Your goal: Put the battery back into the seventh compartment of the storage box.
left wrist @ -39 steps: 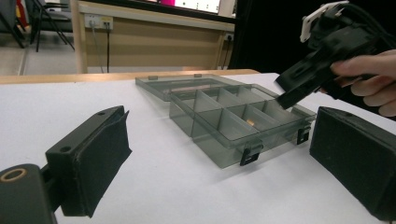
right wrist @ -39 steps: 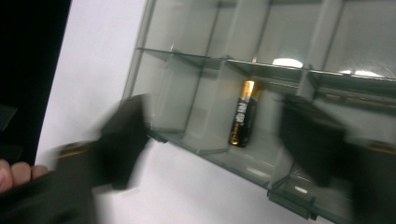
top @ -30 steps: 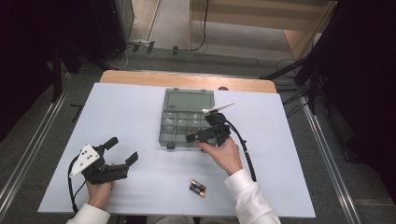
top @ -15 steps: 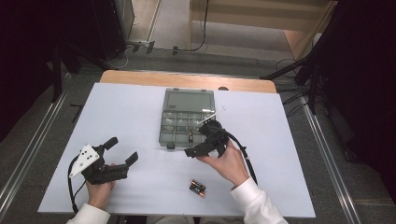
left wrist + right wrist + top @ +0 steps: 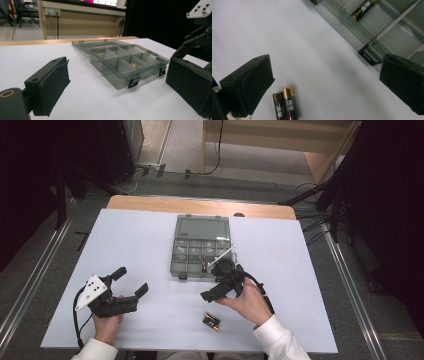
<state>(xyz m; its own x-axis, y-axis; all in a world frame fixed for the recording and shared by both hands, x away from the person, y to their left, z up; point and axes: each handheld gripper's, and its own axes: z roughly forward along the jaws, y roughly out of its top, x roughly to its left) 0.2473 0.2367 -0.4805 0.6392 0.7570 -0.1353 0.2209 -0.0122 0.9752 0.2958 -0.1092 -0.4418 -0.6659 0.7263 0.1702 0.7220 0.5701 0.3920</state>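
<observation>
The organiser box (image 5: 125,65) is clear, smoky, glossy plastic. The batteries (image 5: 286,106) have shiny black-and-gold wrappers. The counter (image 5: 150,240) is matt white, with a wooden far edge.

A lab setup: white surface (image 5: 150,245) ringed by black curtains (image 5: 45,165), floor cables (image 5: 215,165), wall sockets (image 5: 52,11).

White table top (image 5: 150,245), wooden edge (image 5: 200,207), grey floor (image 5: 330,320), cables (image 5: 215,167)
</observation>
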